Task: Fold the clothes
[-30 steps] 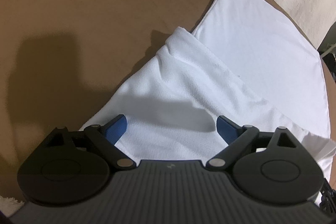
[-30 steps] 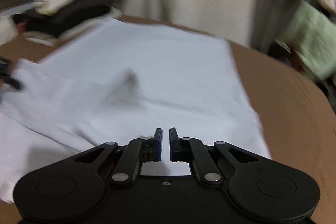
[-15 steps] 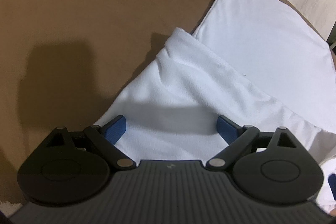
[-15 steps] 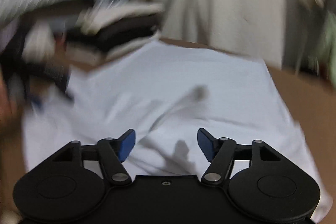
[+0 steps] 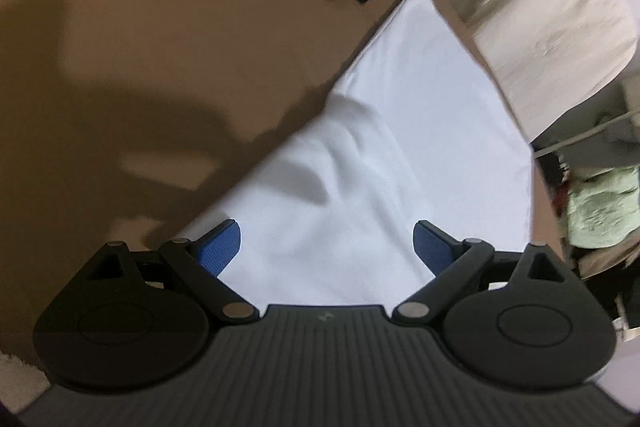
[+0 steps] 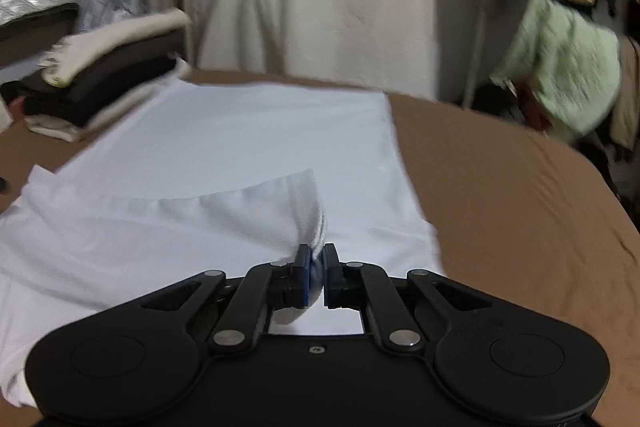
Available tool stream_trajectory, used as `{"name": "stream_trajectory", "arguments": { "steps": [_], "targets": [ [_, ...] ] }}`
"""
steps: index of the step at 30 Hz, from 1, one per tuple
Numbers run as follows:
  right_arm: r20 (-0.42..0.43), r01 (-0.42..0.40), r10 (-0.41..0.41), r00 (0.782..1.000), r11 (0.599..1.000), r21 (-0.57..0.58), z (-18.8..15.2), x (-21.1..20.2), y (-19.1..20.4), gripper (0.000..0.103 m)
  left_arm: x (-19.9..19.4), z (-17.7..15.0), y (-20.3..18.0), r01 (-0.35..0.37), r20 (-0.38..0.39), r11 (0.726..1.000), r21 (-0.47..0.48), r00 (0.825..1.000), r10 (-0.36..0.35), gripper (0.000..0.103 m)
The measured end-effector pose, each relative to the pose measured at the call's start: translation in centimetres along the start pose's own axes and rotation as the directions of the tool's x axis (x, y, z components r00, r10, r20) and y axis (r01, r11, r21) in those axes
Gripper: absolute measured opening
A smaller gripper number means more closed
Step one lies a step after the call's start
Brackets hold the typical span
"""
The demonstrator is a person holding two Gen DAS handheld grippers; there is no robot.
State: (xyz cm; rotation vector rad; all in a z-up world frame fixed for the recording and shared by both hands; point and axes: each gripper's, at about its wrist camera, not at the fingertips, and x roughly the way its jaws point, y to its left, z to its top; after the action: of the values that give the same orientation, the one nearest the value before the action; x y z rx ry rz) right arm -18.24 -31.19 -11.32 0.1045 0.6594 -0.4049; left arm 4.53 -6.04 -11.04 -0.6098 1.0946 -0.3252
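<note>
The white shirt (image 6: 224,151) lies flat on the brown bed (image 6: 520,195); being light, soft and limp, it is best held by its hem, where the right gripper (image 6: 316,267) is clamped, while the left gripper (image 5: 326,243) hangs spread wide, empty.

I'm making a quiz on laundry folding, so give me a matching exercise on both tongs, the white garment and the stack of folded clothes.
Things:
1. left tongs
2. right tongs
3. white garment
4. stack of folded clothes

States:
A. spread on the brown surface
B. open, holding nothing
C. at the far left corner
D. shut on a bunched white edge

Pairs: 1-B, 2-D, 3-A, 4-C
</note>
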Motion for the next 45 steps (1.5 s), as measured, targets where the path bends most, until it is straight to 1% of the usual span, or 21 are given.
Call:
{"name": "stream_trajectory", "arguments": {
  "steps": [3,5,6,8,10,12,15,17,19,20,24,28,29,32,33,36,37,38,42,44,45],
  "targets": [
    [-0.154,-0.118,0.127,0.980,0.991,0.068,0.8,2.7,-2.6,0.008,-0.5,0.3,0.9,-0.082,0.043,0.997,-0.014,0.996,0.082,0.095],
    [-0.185,-0.156,0.181,0.966,0.977,0.143,0.9,4.0,-4.1,0.019,0.0,0.4,1.6,-0.130,0.031,0.991,-0.041,0.991,0.131,0.095],
    [-0.182,-0.194,0.228,0.957,0.963,0.187,0.7,4.6,-4.8,0.023,0.3,0.5,1.9,-0.127,0.020,0.990,-0.055,0.992,0.128,0.095],
    [-0.147,-0.258,0.311,0.939,0.919,0.296,-0.2,5.7,-5.7,0.058,0.7,0.6,2.2,-0.117,0.003,0.990,-0.074,0.993,0.118,0.095],
    [-0.097,-0.305,0.371,0.924,0.864,0.402,-1.5,6.9,-6.4,0.064,1.2,0.8,2.0,-0.119,-0.002,0.992,-0.051,0.993,0.119,0.095],
    [-0.063,-0.298,0.365,0.929,0.838,0.457,-2.8,7.9,-6.3,0.064,1.8,0.7,1.7,-0.142,-0.015,0.990,-0.012,0.990,0.142,0.095],
    [-0.031,-0.272,0.310,0.950,0.874,0.404,-2.8,7.5,-4.7,0.062,2.9,0.4,1.0,-0.189,-0.037,0.980,0.058,0.981,0.191,0.097],
    [-0.051,-0.216,0.236,0.970,0.943,0.253,-2.2,6.8,-3.1,0.028,2.8,0.2,0.7,-0.203,-0.033,0.976,0.073,0.978,0.206,0.097],
    [-0.055,-0.150,0.158,0.986,0.981,0.123,-2.0,6.2,-1.7,0.004,2.0,0.1,0.7,-0.196,-0.003,0.979,0.057,0.981,0.196,0.088],
    [-0.036,-0.103,0.105,0.994,0.993,0.059,-2.0,5.8,-1.1,0.004,1.5,0.0,0.7,-0.190,0.020,0.980,0.053,0.982,0.190,0.079],
    [0.143,0.108,-0.091,0.986,0.987,-0.116,-2.1,2.3,2.0,0.004,1.2,-0.1,0.2,-0.221,0.059,0.970,0.100,0.975,0.216,0.079],
    [0.015,0.119,-0.119,0.993,0.993,-0.020,-2.4,4.5,1.2,0.005,2.6,-0.9,-0.9,-0.354,0.083,0.919,0.173,0.935,0.345,0.080],
    [-0.019,0.162,-0.163,0.986,0.986,-0.047,-2.7,5.4,1.2,0.006,2.8,-1.1,-1.2,-0.385,0.096,0.902,0.193,0.923,0.374,0.080],
    [0.000,0.364,-0.372,0.928,0.909,-0.205,-3.3,5.8,1.4,0.011,2.6,-2.0,-2.8,-0.461,0.182,0.847,0.264,0.886,0.426,0.080],
    [0.017,0.387,-0.393,0.919,0.896,-0.217,-3.1,5.5,1.1,0.011,1.9,-2.5,-3.7,-0.460,0.227,0.838,0.294,0.885,0.406,0.080],
    [0.073,0.323,-0.317,0.946,0.941,-0.097,-2.0,3.5,-0.1,0.025,-0.1,-4.2,-6.3,-0.440,0.341,0.816,0.376,0.884,0.319,0.081],
    [0.086,0.284,-0.278,0.957,0.957,-0.064,-1.7,2.9,-0.3,0.036,-0.6,-4.9,-6.7,-0.434,0.361,0.809,0.396,0.884,0.298,0.082],
    [0.095,0.234,-0.229,0.969,0.971,-0.046,-1.6,2.4,-0.1,0.045,-0.3,-5.3,-7.3,-0.428,0.360,0.804,0.412,0.887,0.287,0.083],
    [0.064,0.014,-0.009,0.998,0.998,-0.067,-2.0,2.7,1.6,0.048,2.3,-6.1,-9.1,-0.411,0.281,0.794,0.448,0.908,0.311,0.083],
    [0.007,-0.046,0.047,0.999,0.993,-0.108,-2.4,3.5,2.7,0.054,4.0,-6.3,-9.6,-0.438,0.242,0.778,0.449,0.899,0.366,0.084],
    [-0.022,-0.034,0.032,0.999,0.992,-0.126,-2.6,4.1,3.1,0.056,4.9,-6.6,-9.5,-0.502,0.232,0.740,0.448,0.864,0.446,0.084]
  ]
}}
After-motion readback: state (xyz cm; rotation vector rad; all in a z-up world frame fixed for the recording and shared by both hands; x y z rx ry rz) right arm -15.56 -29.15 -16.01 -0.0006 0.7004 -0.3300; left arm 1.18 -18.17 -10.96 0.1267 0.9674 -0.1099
